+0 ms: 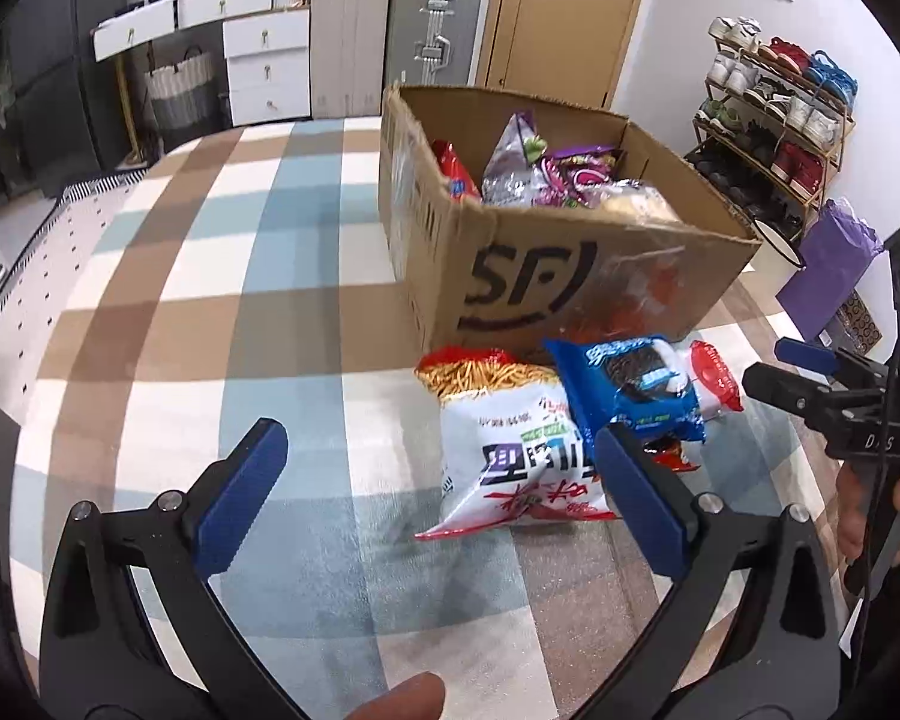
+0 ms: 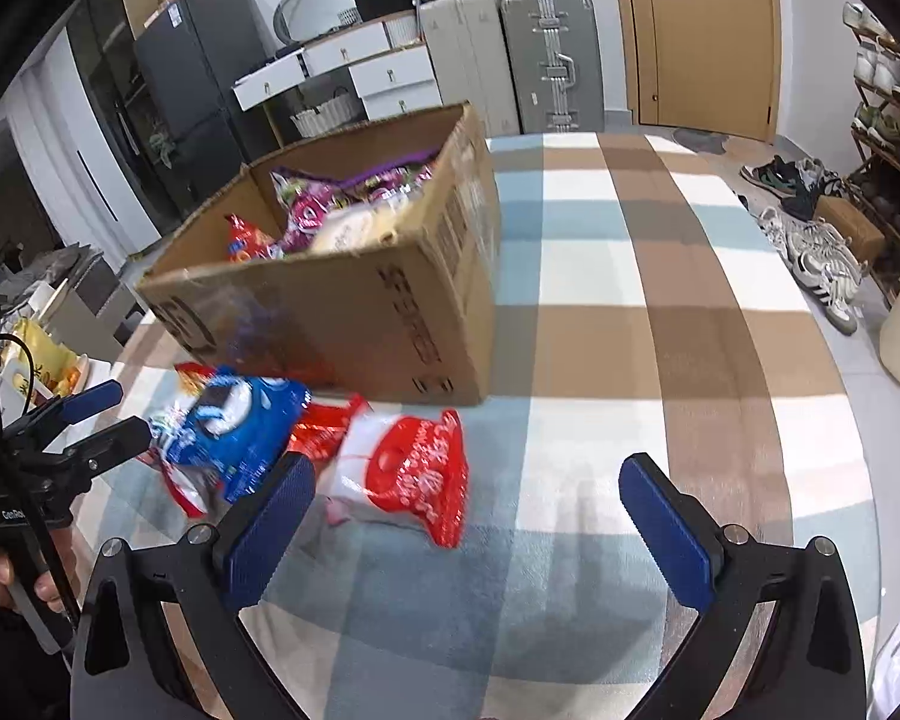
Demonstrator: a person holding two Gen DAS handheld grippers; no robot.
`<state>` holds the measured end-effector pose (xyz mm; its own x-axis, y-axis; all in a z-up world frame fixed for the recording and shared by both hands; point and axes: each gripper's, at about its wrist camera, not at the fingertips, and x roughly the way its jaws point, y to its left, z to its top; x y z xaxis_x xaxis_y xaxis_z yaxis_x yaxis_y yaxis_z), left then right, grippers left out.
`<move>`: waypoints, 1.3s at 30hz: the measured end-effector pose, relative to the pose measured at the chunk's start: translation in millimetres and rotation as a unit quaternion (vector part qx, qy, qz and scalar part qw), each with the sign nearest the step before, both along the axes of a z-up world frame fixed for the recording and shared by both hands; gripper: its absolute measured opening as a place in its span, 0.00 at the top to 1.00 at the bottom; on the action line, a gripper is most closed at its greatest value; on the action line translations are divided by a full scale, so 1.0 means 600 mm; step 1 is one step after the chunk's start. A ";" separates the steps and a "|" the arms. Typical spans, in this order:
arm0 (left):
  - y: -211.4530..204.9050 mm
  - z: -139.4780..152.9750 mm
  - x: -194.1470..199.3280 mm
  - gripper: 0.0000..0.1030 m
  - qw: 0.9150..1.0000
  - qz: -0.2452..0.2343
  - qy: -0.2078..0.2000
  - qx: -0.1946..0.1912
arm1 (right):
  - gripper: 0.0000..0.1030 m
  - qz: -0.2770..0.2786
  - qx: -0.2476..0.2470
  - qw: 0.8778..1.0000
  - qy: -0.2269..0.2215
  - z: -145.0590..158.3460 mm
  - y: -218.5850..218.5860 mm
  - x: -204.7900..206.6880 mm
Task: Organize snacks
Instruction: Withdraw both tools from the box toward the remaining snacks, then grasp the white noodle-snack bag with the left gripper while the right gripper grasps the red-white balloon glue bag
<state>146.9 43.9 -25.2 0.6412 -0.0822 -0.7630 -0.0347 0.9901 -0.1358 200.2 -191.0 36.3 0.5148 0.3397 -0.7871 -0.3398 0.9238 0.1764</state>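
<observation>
An open cardboard box [image 1: 546, 276] [image 2: 354, 312] holds several snack packs and stands on the chequered tablecloth [image 1: 210, 300]. In front of it lie a white bag of fried sticks [image 1: 510, 438], a blue cookie pack [image 1: 630, 384] [image 2: 240, 426] resting on that bag, and a red and white bag [image 1: 717, 375] [image 2: 414, 474]. My left gripper [image 1: 444, 480] [image 2: 123, 414] is open just short of the white bag, holding nothing. My right gripper [image 2: 468, 516] [image 1: 774, 367] is open too, hovering near the red and white bag with nothing between its fingers.
A shoe rack [image 1: 774, 114] and a purple bag [image 1: 828, 276] stand to the right of the table. Suitcases [image 2: 510, 54], white drawers [image 2: 390, 78] and a wooden door [image 2: 696, 30] line the far wall. Bare cloth stretches left of the box [image 1: 150, 360].
</observation>
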 end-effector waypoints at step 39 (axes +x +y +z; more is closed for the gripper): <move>0.018 -0.063 0.054 0.01 0.999 -0.011 0.046 -0.006 | 0.00 0.014 -0.066 0.998 0.011 -0.063 0.031 0.034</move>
